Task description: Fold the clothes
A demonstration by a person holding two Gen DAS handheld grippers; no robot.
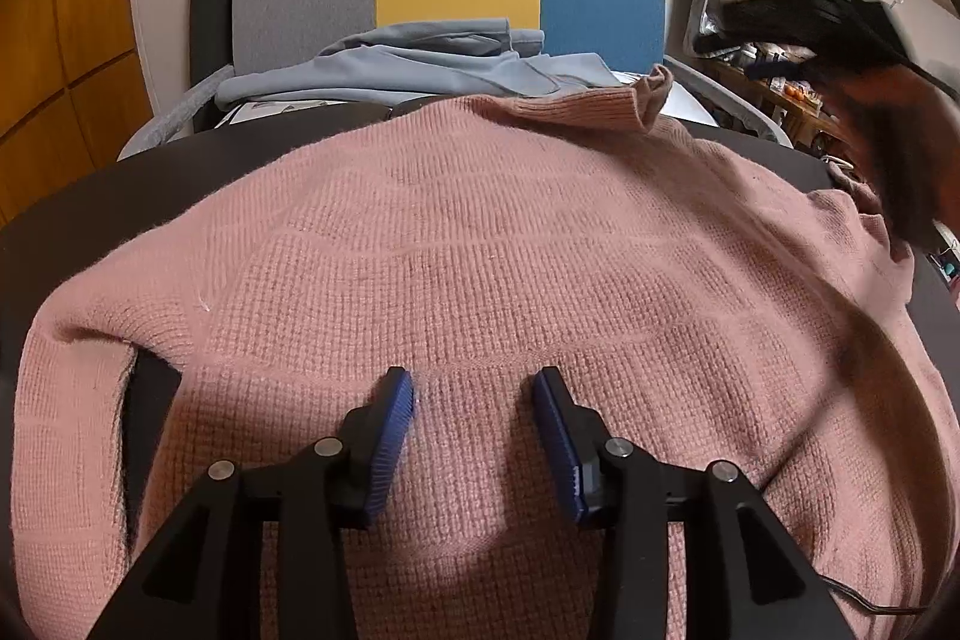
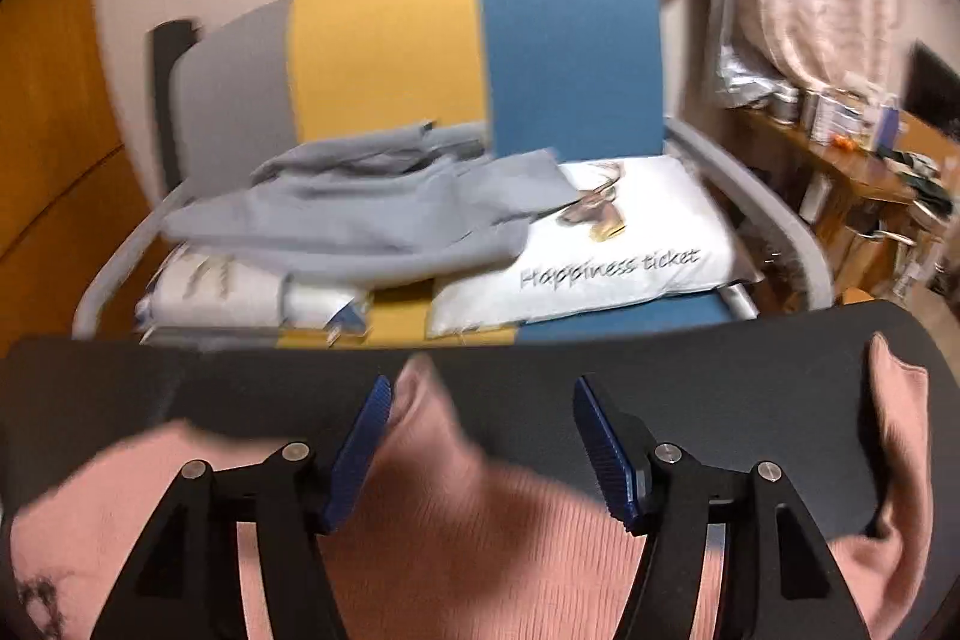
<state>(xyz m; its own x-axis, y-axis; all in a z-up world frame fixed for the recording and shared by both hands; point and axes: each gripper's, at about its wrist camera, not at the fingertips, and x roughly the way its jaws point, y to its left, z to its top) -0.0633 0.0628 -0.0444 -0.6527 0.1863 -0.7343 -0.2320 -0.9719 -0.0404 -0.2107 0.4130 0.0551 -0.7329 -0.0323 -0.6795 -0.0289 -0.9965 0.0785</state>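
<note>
We have a pink knit sweater [image 1: 480, 244] spread across the dark table [image 1: 180, 172], its body mostly flat and a sleeve lying loose at our left. In the left wrist view a ribbed edge [image 1: 651, 97] at the far side is turned up, so we judge the fold as barely begun: laying in the sleeves and doubling the body is all yet to do.

Our left gripper [image 1: 474, 388] hangs over the middle of the sweater, jaws well apart, the blue pads [image 1: 396, 418] just above the knit with nothing pinched between them. Our right gripper [image 2: 480, 400] sits at the sweater's far edge, jaws wide too; a hump of pink cloth lies by its left pad [image 2: 360, 436], but the blur hides whether they touch, and nothing is gripped.

Beyond the table stands a grey, yellow and blue chair [image 2: 540, 58] holding a grey garment [image 2: 360, 214] and a white printed cushion [image 2: 600, 256].
</note>
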